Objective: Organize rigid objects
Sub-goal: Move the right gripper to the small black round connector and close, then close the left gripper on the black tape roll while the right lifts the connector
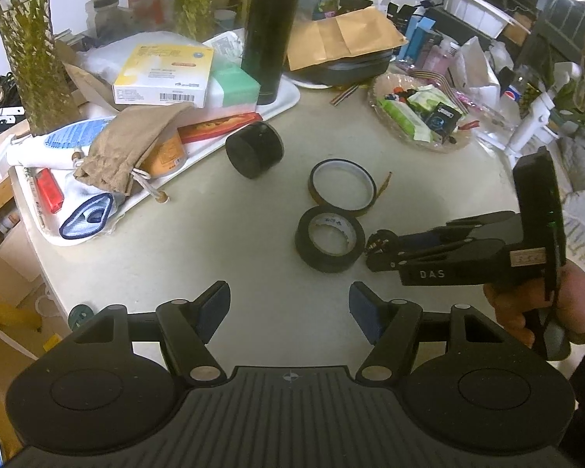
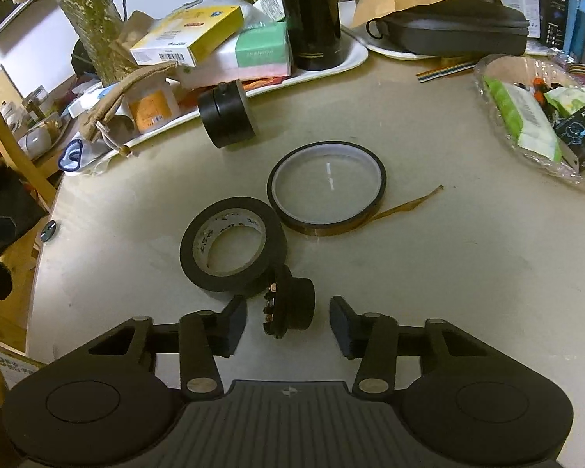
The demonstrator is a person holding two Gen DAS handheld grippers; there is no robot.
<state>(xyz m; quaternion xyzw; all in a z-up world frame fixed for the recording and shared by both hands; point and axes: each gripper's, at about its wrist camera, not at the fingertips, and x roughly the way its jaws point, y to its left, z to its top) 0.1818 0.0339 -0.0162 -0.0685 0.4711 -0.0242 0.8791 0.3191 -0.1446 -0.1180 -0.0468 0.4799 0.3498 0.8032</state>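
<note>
A small black round part with metal pins on its face lies on the pale table, right by a black tape roll. My right gripper straddles this part, a gap showing on each side between pad and part. In the left wrist view the right gripper comes in from the right, held by a hand, its tips beside the black tape roll. An amber tape ring lies just beyond. A black cylinder lies on its side further back. My left gripper hangs open over bare table.
A white tray at the back left holds boxes, a tan pouch, a red lighter and a tall black flask. A plastic-wrapped dish of packets sits at the back right. Vases and clutter line the far edge. The table edge runs along the left.
</note>
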